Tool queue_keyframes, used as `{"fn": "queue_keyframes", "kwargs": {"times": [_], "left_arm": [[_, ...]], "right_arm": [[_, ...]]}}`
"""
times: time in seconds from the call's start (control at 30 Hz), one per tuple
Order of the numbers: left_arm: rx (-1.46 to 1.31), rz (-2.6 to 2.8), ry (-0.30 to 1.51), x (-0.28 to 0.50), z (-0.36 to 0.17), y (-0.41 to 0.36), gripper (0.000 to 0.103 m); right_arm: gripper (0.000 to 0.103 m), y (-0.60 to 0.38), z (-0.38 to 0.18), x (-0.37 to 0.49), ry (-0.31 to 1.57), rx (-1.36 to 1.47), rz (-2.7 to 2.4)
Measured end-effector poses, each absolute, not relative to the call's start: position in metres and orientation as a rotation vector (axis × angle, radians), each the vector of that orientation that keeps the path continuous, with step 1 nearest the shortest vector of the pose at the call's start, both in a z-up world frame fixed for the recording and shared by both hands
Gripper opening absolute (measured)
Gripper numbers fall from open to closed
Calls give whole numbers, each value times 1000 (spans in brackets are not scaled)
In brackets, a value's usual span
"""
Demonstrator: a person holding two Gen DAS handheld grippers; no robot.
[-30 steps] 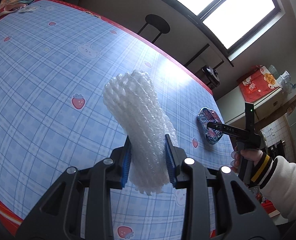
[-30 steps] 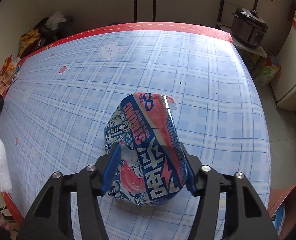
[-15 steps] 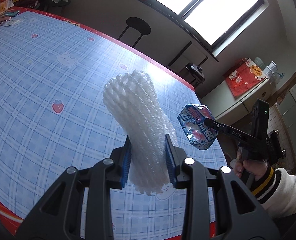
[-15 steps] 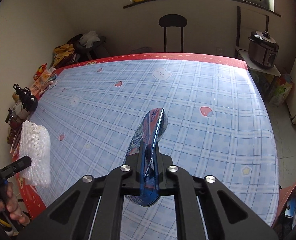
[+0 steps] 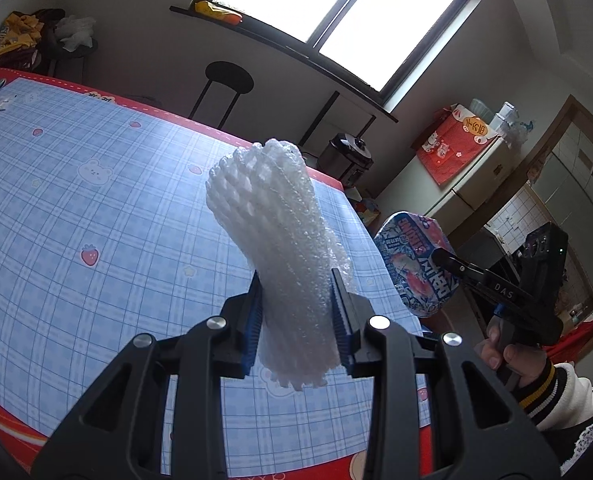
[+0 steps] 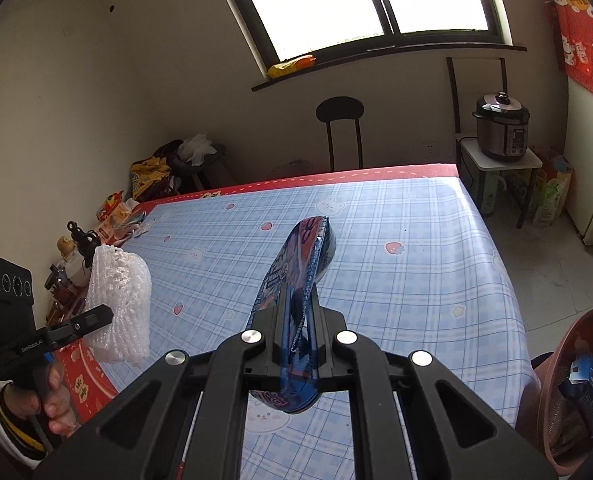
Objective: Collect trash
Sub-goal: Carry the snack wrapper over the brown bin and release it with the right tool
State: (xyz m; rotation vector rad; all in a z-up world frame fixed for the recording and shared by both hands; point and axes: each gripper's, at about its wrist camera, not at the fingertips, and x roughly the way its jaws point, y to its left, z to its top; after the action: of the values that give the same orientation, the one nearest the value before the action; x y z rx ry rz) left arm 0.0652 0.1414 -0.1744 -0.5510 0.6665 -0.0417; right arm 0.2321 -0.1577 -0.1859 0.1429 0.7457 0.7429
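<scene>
The left gripper (image 5: 296, 312) is clamped on a white foam net sleeve (image 5: 274, 248): the blue pads press its lower part from both sides, a short stub hangs out below the jaws, and most of the roll rises ahead of them, leaning up and to the left. The sleeve is clear of the table (image 5: 96, 208), which spreads below and beyond the jaws under a blue checked cloth with a red border. In the right wrist view the same sleeve (image 6: 120, 300) shows far to the left of the jaws, pinched by the left gripper's finger and held by the person's left hand (image 6: 44, 400) over the table's red edge.

The right gripper (image 6: 300, 320) is squeezed nearly flat on a blue and red snack wrapper (image 6: 302, 264). The wrapper stands edge-on between the pads, its upper end reaching forward past the fingertips and its lower end drooping beneath them, off the tabletop. From the left wrist view that wrapper (image 5: 412, 260) hangs just right of the jaws, beyond the table's corner, with the right hand (image 5: 512, 360) and a white sleeve with striped cuff behind it.

Low at the right of the right jaws, beside the table, stands a reddish-brown bin (image 6: 564, 360) with some packaging inside. Farther ahead, past the table's far edge, are a black chair (image 6: 340, 128) and a pressure cooker (image 6: 500, 128) on a small stand.
</scene>
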Motion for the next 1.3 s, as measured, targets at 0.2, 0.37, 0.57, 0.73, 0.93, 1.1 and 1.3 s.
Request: {"fn": "queue_keyframes", "kwargs": {"times": [0.2,0.37,0.57,0.73,0.93,1.1,1.3], "left_arm": [[-494,-112,643,76,-146,114,34],[-461,-183,626,91,-127,80,34],[-430,-267,645,111,-124,33,34],[-424,-304,661,122,-130,4,34],[-428,-307,678,128,-138,-16,34],[-422,-300,685,128,-140,-32,34],[-421,-278,688,126,-142,-37,34]], "right_arm": [[9,-208,-167,222,661,186,683],[9,-265,-153,216,593,225,597],[9,-347,-143,212,531,235,455],[9,-412,-148,211,532,253,318],[9,-463,-164,216,568,258,214],[9,-483,-179,223,606,264,176],[9,-490,-196,242,652,280,172]]}}
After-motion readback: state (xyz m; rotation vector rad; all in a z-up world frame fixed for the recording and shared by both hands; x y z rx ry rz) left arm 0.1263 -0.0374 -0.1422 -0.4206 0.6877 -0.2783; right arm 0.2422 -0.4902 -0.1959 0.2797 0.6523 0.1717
